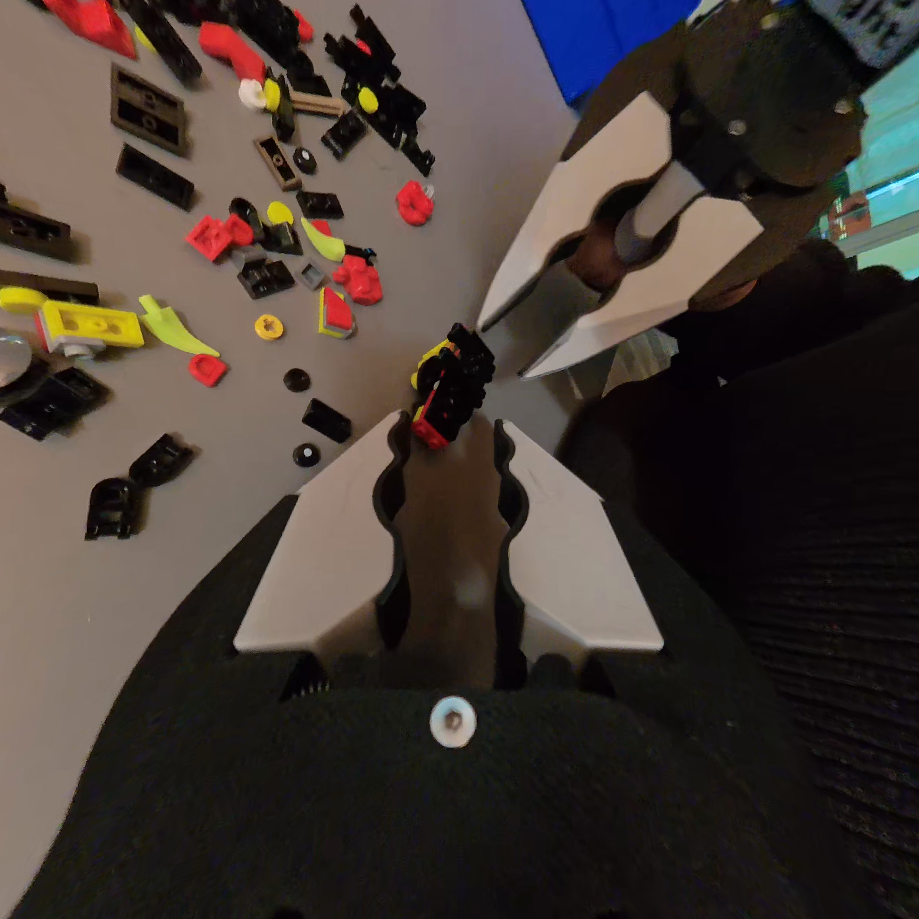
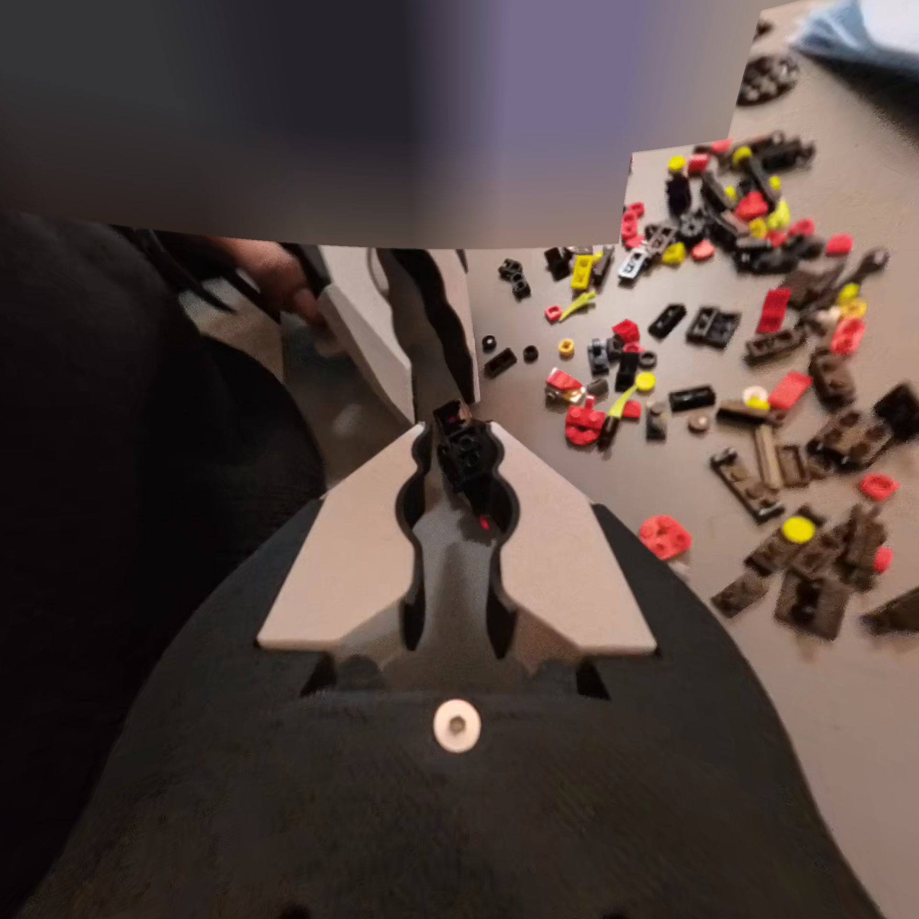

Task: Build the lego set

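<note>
A: One small brick assembly, black with red and yellow parts, studs showing, above the counter.
B: Long axis?
A: Runs between the left gripper and right gripper.
B: Jaws?
A: Left parted, one fingertip touching its red end. Right narrow; hold unclear.

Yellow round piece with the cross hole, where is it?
Left wrist view, left of centre on the grey table: the yellow round piece lies between a lime curved piece and a red-and-yellow piece.
</note>
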`<move>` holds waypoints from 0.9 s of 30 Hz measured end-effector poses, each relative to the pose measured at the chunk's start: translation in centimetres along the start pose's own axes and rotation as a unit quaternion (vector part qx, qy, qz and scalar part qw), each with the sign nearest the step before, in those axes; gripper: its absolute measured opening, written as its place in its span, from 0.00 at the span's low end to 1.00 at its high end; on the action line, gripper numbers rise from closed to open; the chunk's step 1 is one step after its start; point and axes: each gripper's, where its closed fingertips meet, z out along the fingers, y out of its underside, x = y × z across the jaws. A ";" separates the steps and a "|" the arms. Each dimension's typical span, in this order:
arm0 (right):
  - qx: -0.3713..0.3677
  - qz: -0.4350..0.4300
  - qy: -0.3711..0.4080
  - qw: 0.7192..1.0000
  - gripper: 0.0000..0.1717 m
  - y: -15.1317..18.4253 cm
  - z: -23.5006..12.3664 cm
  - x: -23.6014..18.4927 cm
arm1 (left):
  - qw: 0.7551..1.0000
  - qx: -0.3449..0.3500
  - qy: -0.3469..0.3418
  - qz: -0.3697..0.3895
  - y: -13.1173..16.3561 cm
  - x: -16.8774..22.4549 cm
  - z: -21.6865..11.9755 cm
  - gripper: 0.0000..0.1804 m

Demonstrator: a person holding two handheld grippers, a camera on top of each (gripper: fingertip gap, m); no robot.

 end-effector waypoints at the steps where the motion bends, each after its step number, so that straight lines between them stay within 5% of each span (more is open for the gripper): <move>1: -0.011 -0.036 0.009 0.999 0.09 0.1 0.1 -0.1 | 1.000 -0.005 -0.002 -0.002 0.2 -0.2 0.1 0.17; 6: -0.086 -0.138 0.042 0.986 0.07 1.1 1.0 0.3 | 1.000 -0.013 0.007 -0.021 0.3 -0.8 0.1 0.11; 27: -0.148 -0.123 0.018 0.981 0.05 1.3 0.9 0.2 | 0.999 -0.013 0.021 -0.036 0.4 -0.6 0.3 0.10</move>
